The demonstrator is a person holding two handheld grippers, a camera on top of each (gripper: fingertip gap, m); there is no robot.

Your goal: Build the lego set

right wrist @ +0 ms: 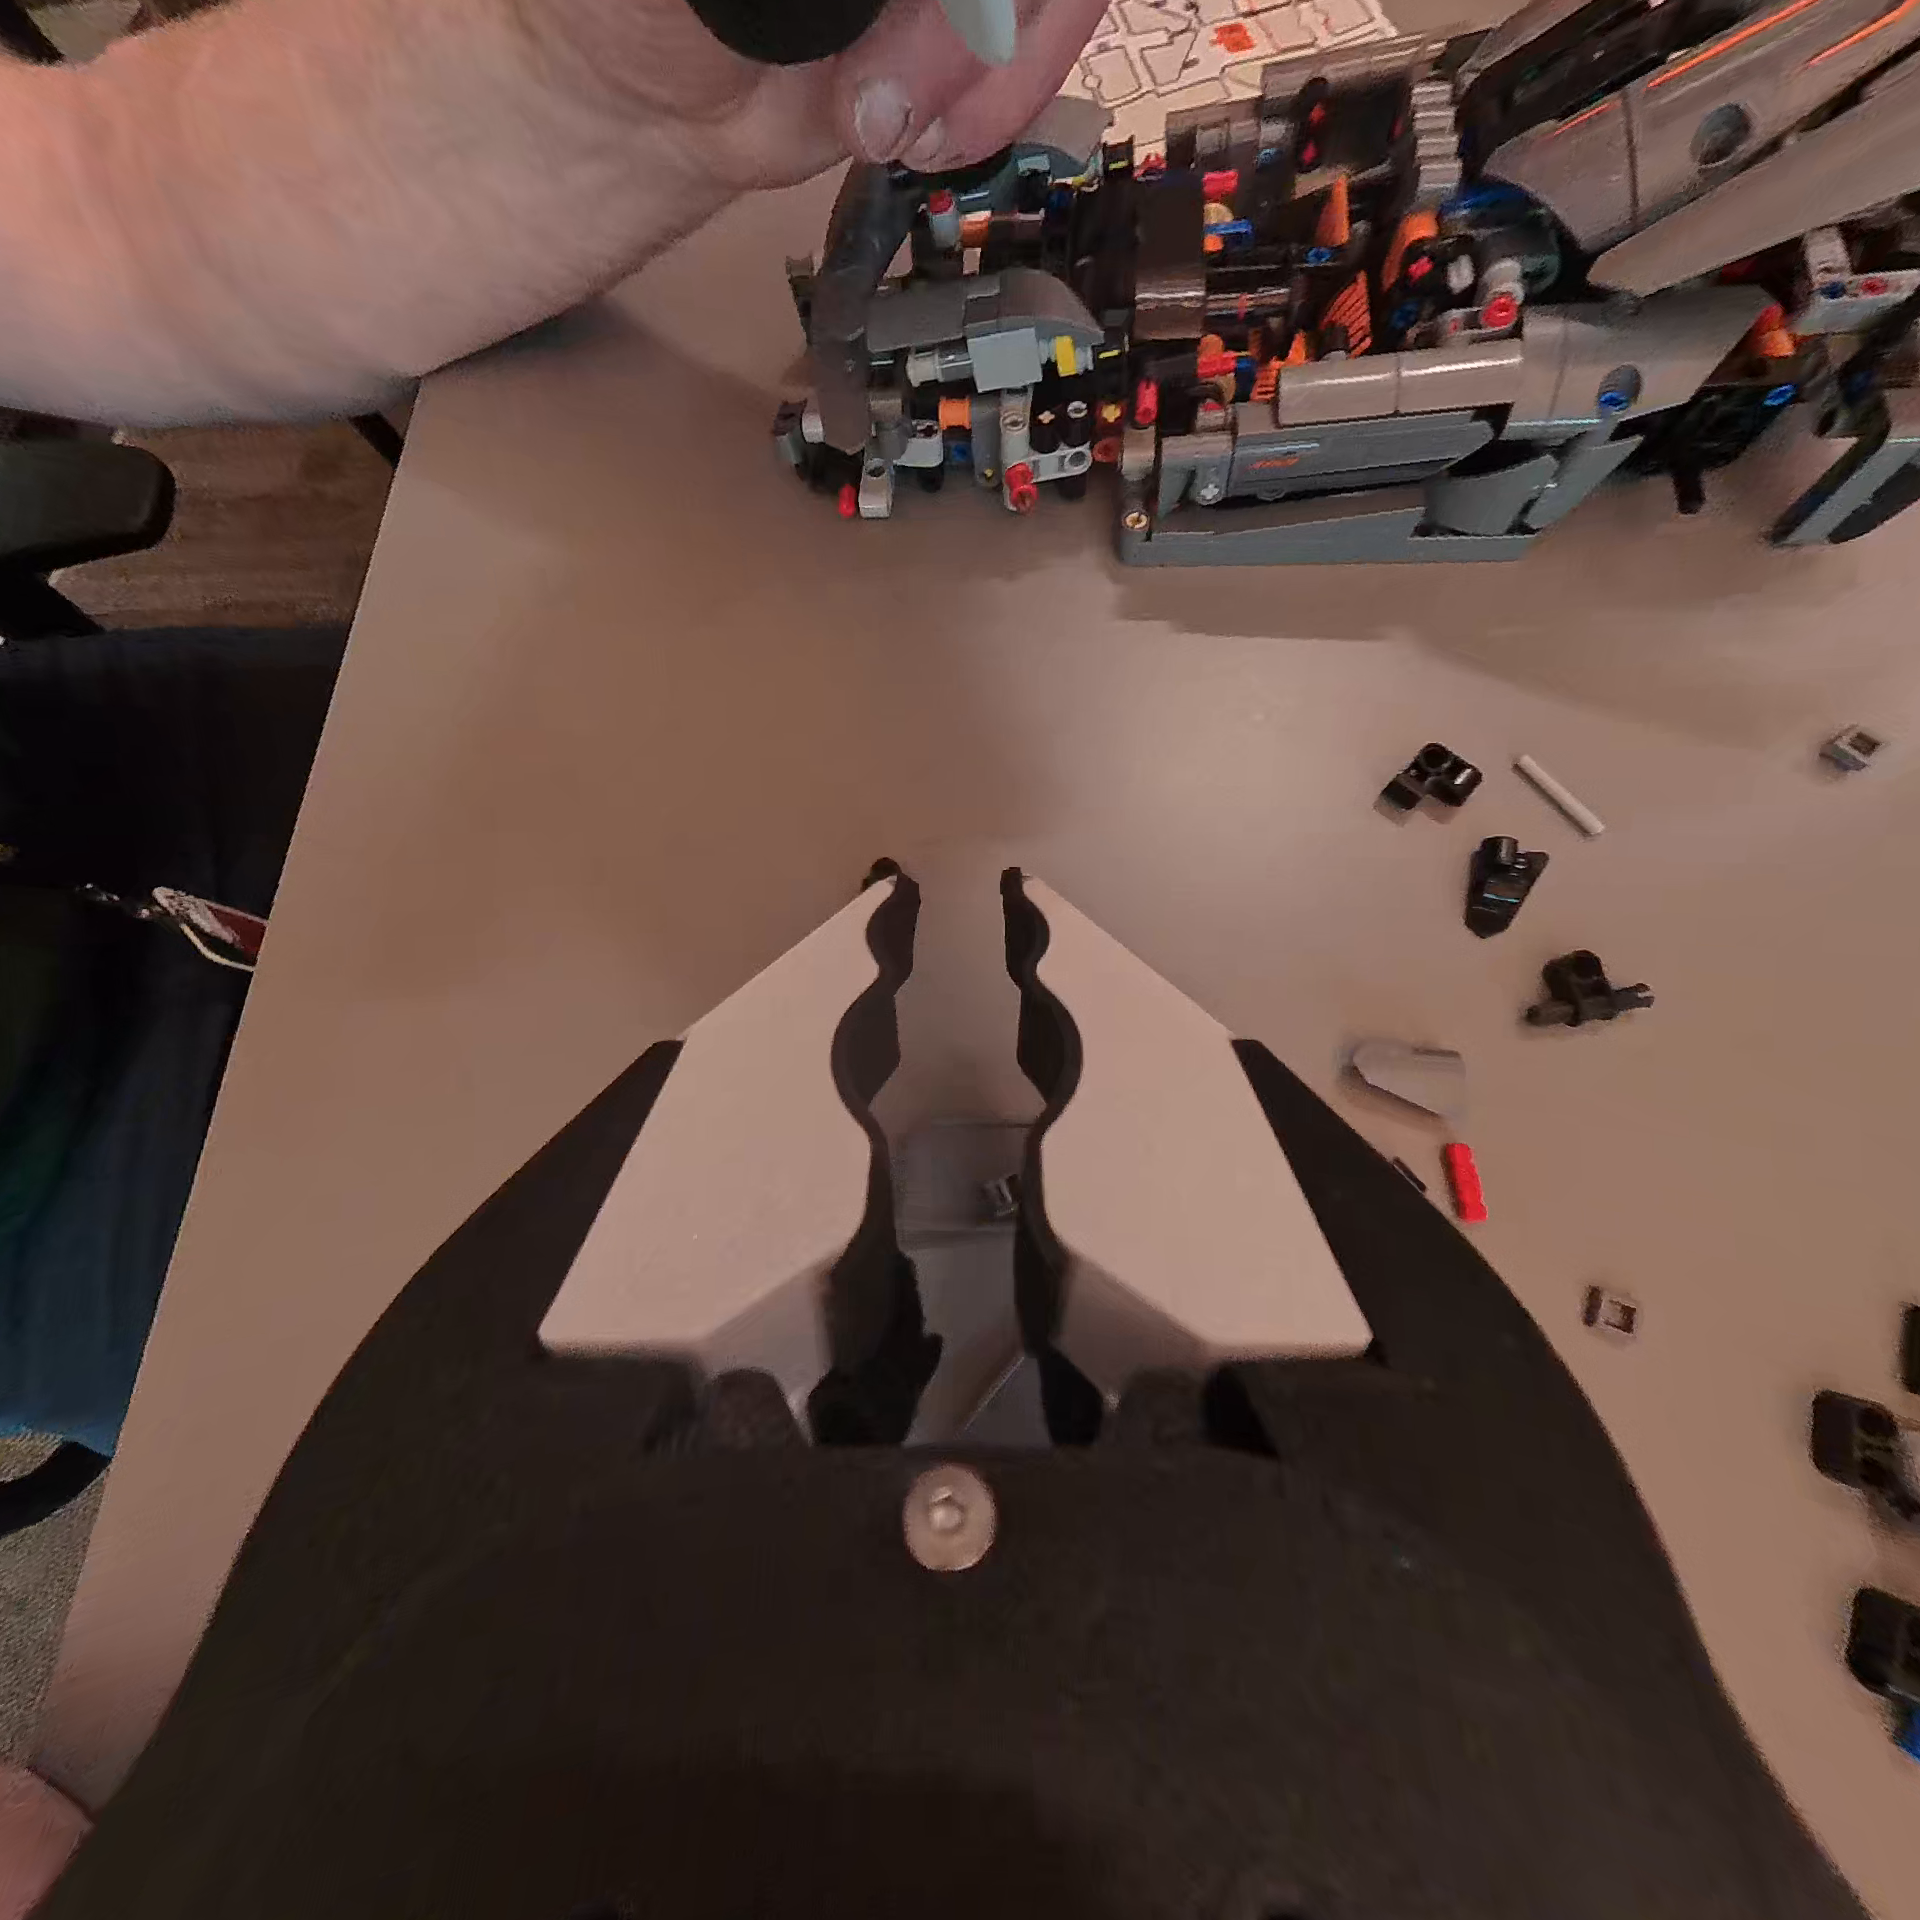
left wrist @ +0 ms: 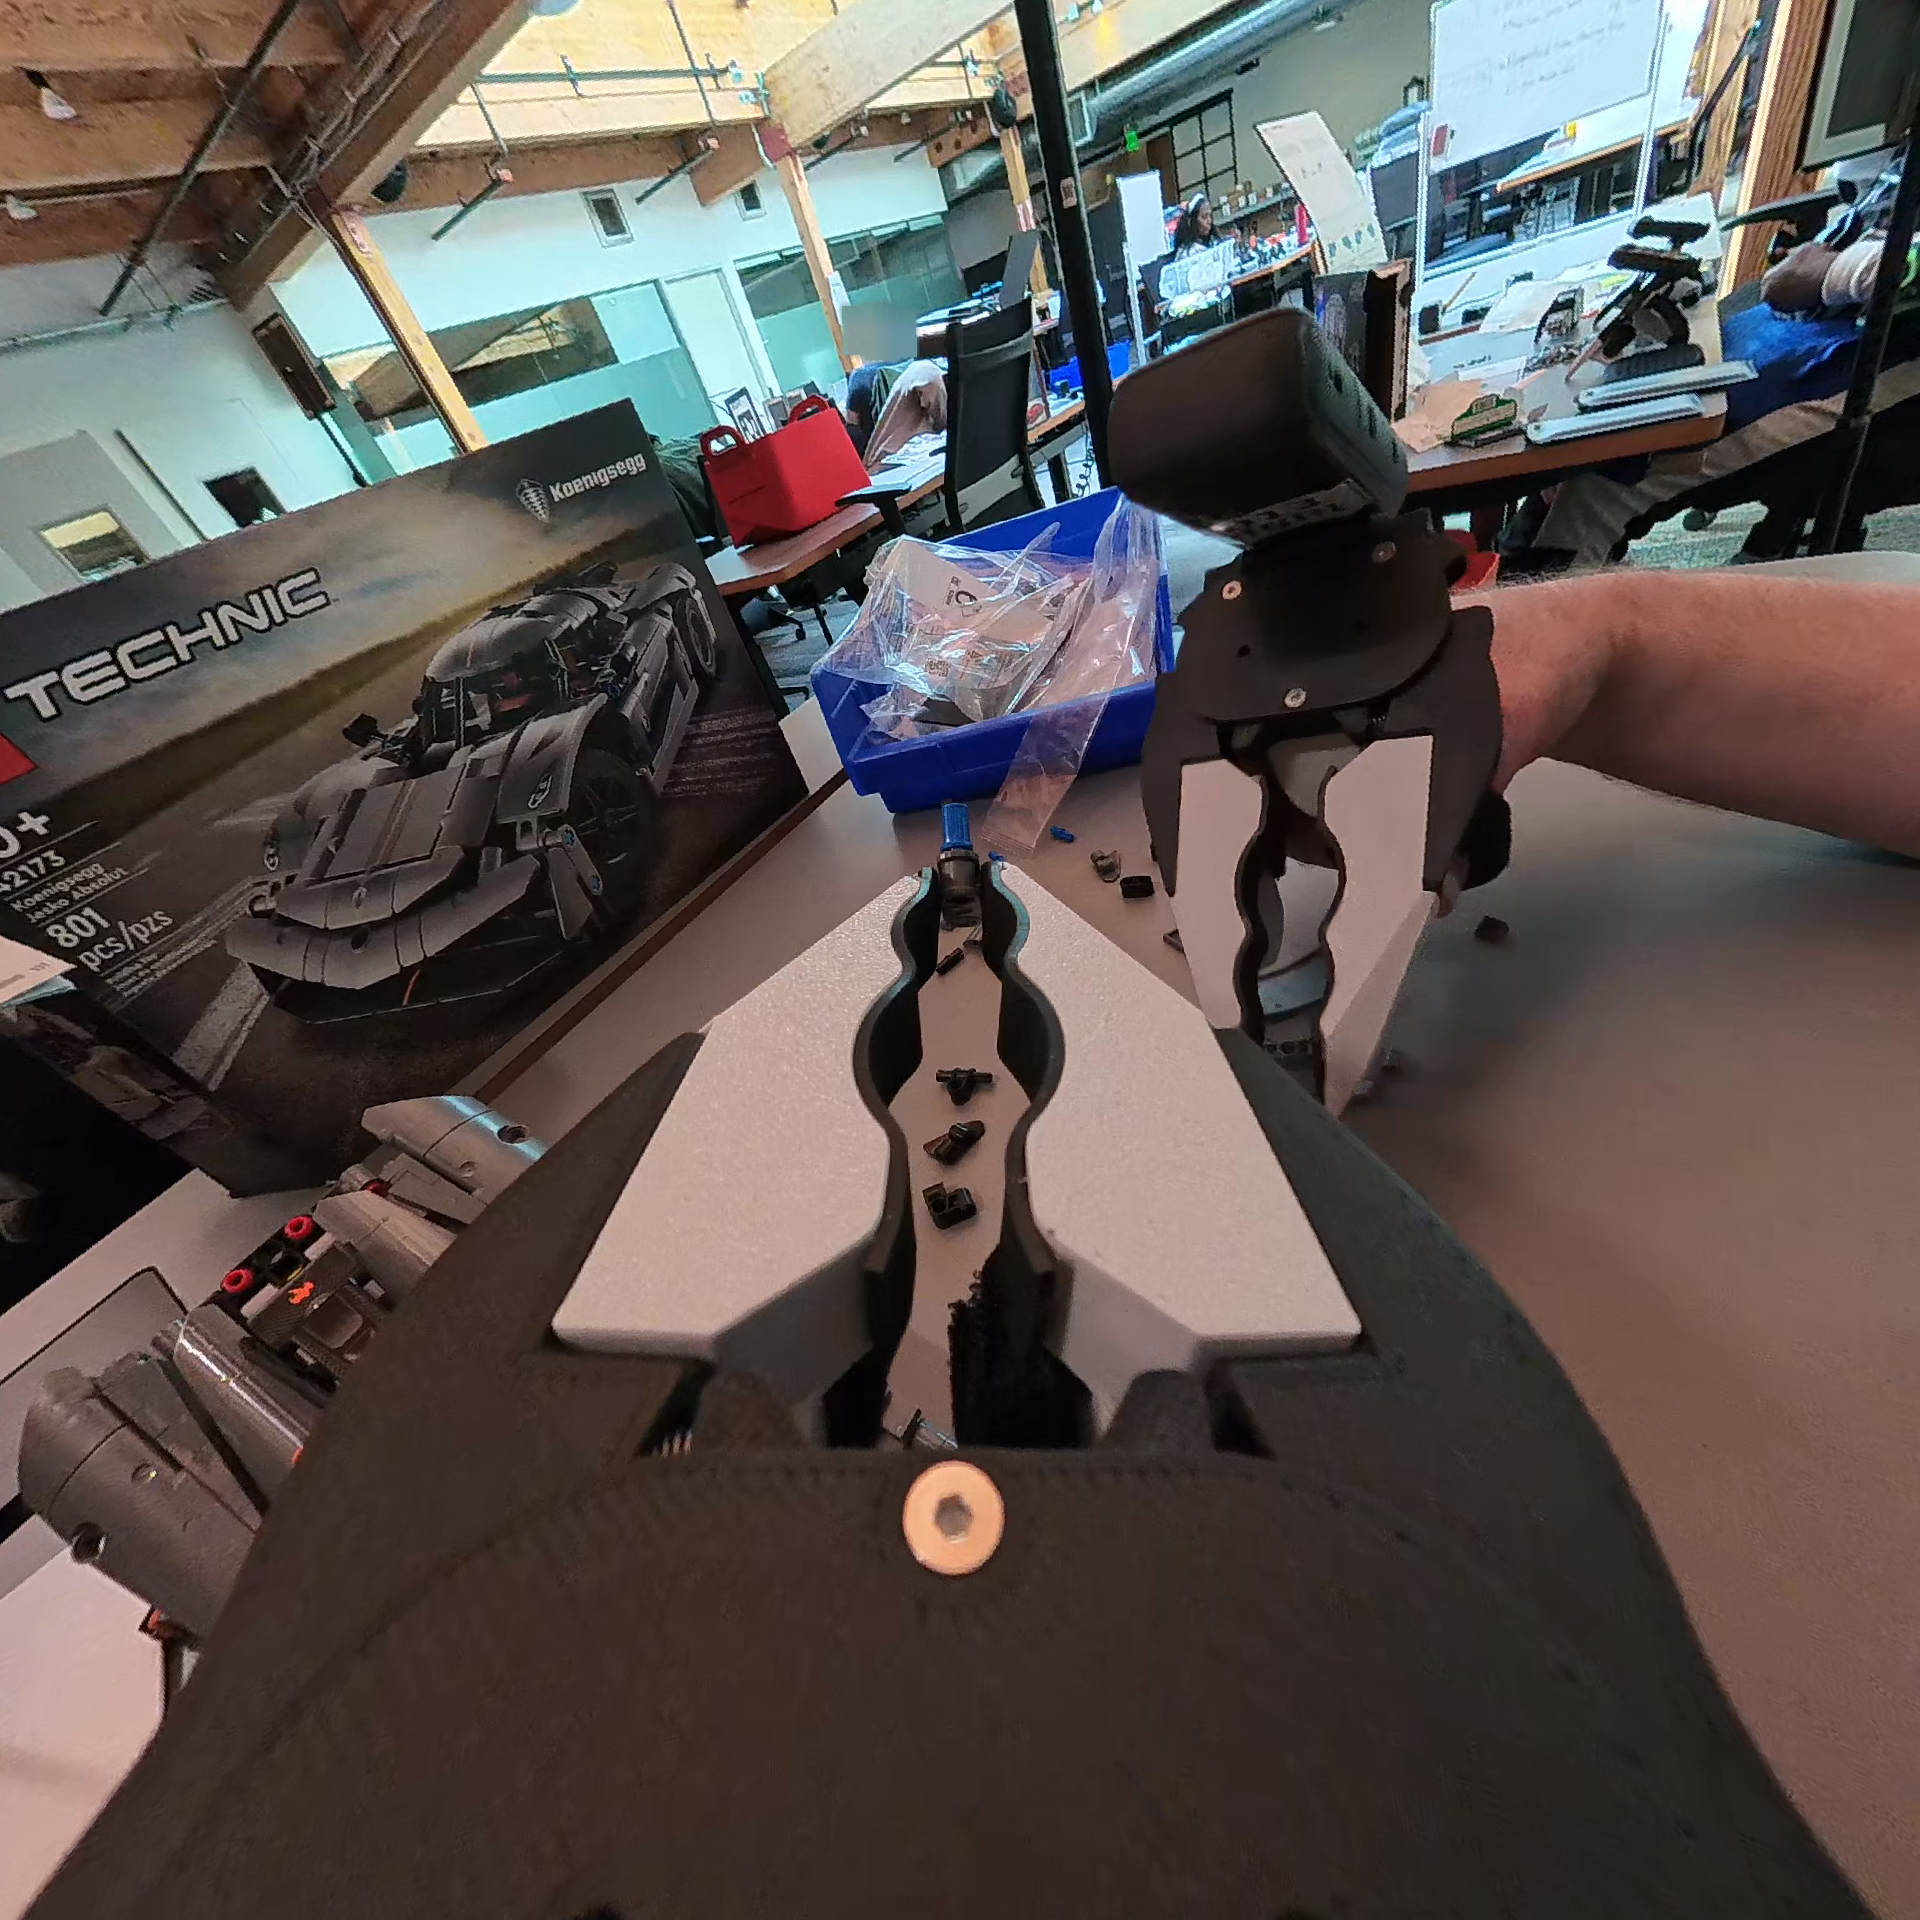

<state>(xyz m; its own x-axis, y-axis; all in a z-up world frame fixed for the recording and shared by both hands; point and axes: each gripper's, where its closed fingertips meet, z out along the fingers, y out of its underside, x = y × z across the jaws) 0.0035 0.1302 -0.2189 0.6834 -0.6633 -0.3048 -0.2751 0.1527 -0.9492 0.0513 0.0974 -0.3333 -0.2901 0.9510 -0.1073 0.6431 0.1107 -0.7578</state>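
Note:
My left gripper (left wrist: 961, 883) is shut on a small dark piece with a blue end (left wrist: 952, 847), held at its fingertips above the table. My right gripper (right wrist: 948, 878) is open and empty, pointing down at the beige table (right wrist: 675, 727); it also shows in the left wrist view (left wrist: 1288, 1039), held by a hand. A flat grey piece (right wrist: 951, 1164) lies on the table under its fingers. The part-built grey car model (right wrist: 1351, 343) stands at the far side, with a hand (right wrist: 416, 187) over its left end.
Loose black connectors (right wrist: 1429, 779), a white axle (right wrist: 1558, 795), a grey piece (right wrist: 1408, 1075) and a red pin (right wrist: 1465, 1179) lie right of my right gripper. The set's box (left wrist: 364, 779) stands at the left. A blue bin (left wrist: 935, 758) with plastic bags sits behind. The table edge (right wrist: 343, 727) runs on the left. My right fingertips sit around 12 centimeters from my left ones. My right gripper is the nearer one to the red pin (right wrist: 1465, 1179): about 11 centimeters, against 20 centimeters.

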